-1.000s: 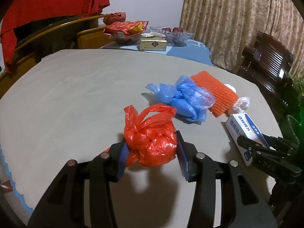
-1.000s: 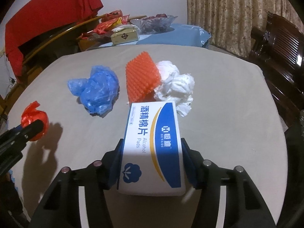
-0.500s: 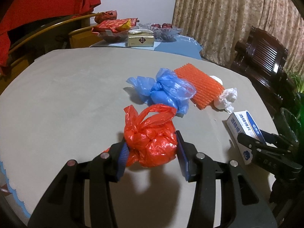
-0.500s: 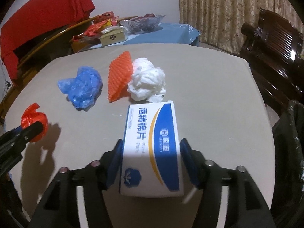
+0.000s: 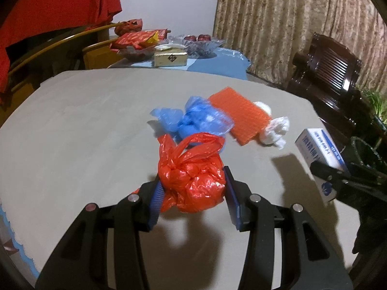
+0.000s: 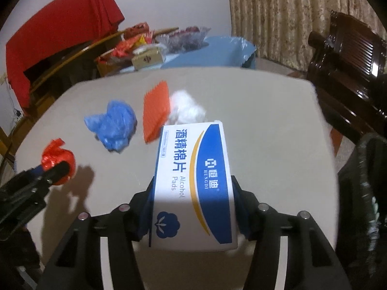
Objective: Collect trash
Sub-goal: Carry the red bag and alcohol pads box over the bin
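My left gripper (image 5: pixel 192 199) is shut on a knotted red plastic bag (image 5: pixel 191 176) and holds it above the grey table (image 5: pixel 84 125). My right gripper (image 6: pixel 193 205) is shut on a white and blue alcohol pads box (image 6: pixel 193 181), lifted above the table near its right edge. On the table lie a crumpled blue plastic bag (image 5: pixel 193 120), an orange foam net (image 5: pixel 238 113) and a white crumpled tissue (image 5: pixel 275 130). They also show in the right wrist view: blue bag (image 6: pixel 113 125), orange net (image 6: pixel 156 111), tissue (image 6: pixel 186 108). The red bag shows there too (image 6: pixel 56 159).
A black-lined trash bin (image 6: pixel 362 193) stands off the table's right edge. Dark wooden chairs (image 5: pixel 331 72) stand at the right. A second table (image 5: pixel 212 60) behind carries snack packs, a gold box and a glass bowl. A red cloth (image 5: pixel 55 7) hangs at the back left.
Both grippers have lifted and drawn back with their loads. The right gripper has swung right, so the black bin has come into its view.
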Demonstrator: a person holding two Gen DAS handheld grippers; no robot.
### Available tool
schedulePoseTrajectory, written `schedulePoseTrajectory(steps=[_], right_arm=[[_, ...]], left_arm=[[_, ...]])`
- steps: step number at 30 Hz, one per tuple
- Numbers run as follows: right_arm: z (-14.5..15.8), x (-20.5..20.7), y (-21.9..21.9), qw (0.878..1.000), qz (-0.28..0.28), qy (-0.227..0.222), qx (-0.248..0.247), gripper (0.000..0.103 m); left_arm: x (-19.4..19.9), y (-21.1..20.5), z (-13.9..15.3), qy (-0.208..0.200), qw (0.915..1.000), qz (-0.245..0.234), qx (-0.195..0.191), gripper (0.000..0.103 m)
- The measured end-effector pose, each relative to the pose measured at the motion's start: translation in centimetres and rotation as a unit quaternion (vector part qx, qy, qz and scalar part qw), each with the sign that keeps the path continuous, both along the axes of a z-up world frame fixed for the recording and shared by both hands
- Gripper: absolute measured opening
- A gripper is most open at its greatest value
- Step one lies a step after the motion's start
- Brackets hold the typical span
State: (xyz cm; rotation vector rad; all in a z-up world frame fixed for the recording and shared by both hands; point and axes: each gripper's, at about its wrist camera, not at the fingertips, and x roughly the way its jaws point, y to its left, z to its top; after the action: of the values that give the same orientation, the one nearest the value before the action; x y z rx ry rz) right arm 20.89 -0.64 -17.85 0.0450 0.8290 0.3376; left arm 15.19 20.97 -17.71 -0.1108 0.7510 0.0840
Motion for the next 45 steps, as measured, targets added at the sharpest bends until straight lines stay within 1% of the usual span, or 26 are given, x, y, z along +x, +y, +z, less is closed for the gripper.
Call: schedulePoseTrajectory(steps=[6, 11, 15, 23, 31, 35, 45], right_arm=[[3.0, -1.3, -3.3, 1.0, -0.018, -0.014, 0.006, 0.056], [5.0, -2.7, -7.3, 0.999, -0.048, -0.02, 0.013, 0.056], [6.6, -3.9, -10.8, 0.996, -0.077, -0.032, 0.017, 0.056], [9.0, -6.1, -17.6, 0.989, -0.135, -0.052, 0.019, 0.056], [9.9, -8.1, -23.4, 0.981, -0.184, -0.067, 0.013, 0.056], [10.0, -9.0, -26.2, 0.976, -0.204, -0.073, 0.009, 0.056], [9.7, -9.6, -30.5, 0.969, -0.235, -0.075, -0.002, 0.056]], left_arm=[[0.4, -3.5, 2.3, -0.016, 0.9994, -0.029, 0.004, 0.044], [0.5, -7.6, 3.8, -0.03, 0.9971, -0.069, 0.001, 0.044], [0.4, -11.3, 4.9, -0.046, 0.9938, -0.101, -0.005, 0.044], [0.4, -17.8, 6.7, -0.064, 0.9863, -0.151, -0.018, 0.044], [-0.2, -24.0, 7.6, -0.076, 0.9751, -0.206, -0.026, 0.044], [-0.1, -26.2, 7.8, -0.079, 0.9704, -0.227, -0.028, 0.044], [0.5, -32.1, 7.7, -0.083, 0.9593, -0.268, -0.035, 0.044]])
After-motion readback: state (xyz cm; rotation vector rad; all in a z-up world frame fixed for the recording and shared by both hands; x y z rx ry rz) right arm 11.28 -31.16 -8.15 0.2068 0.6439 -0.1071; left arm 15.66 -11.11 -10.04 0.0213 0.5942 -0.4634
